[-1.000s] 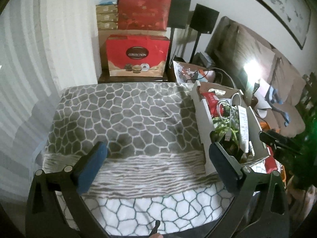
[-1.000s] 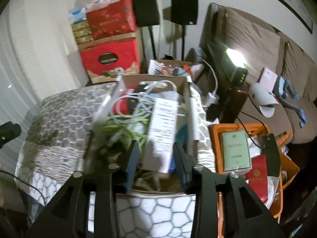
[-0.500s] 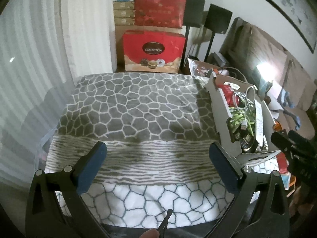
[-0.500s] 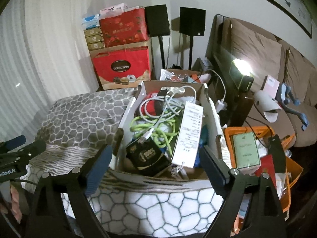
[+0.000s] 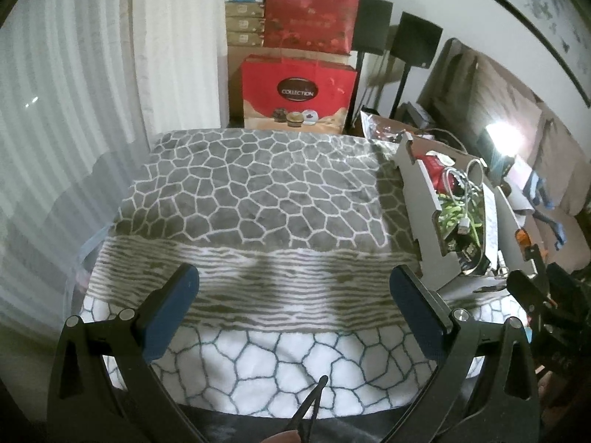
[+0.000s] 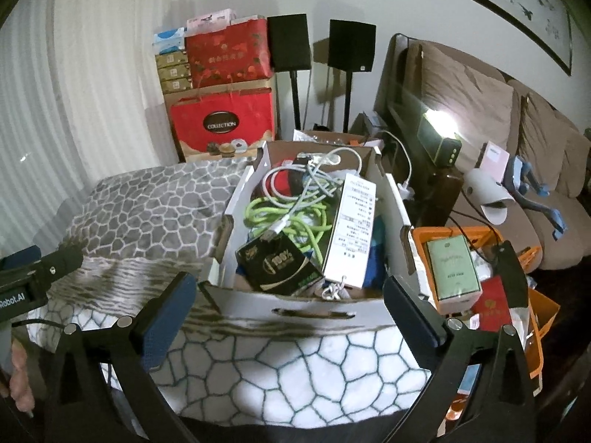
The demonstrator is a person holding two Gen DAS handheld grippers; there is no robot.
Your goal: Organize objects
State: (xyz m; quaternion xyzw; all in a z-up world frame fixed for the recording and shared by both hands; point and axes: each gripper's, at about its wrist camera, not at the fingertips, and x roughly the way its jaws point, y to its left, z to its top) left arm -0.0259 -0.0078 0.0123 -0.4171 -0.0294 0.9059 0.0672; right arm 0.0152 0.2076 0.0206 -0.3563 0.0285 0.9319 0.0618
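Cardboard, white outside and brown within, makes up the open box standing on the right part of a blanket-covered surface patterned in grey and white cells. Inside it lie a coiled green cable, white cables, something red at the far end, a black packet at the near end, and a long white carton with printed text leaning along the right side. To the right of the box, an orange bin holds a pale green box and a red booklet.

Right gripper: its jaws have just been opening and now stand spread wide, with nothing between the blue pads, in front of the box's near wall. Left gripper: also spread wide and empty, over the bare striped band of the blanket, well left of the box.

At the far wall, 2 red gift bags sit stacked with 3 small tan boxes beside them, and 2 black speakers stand on poles next to a brown sofa.
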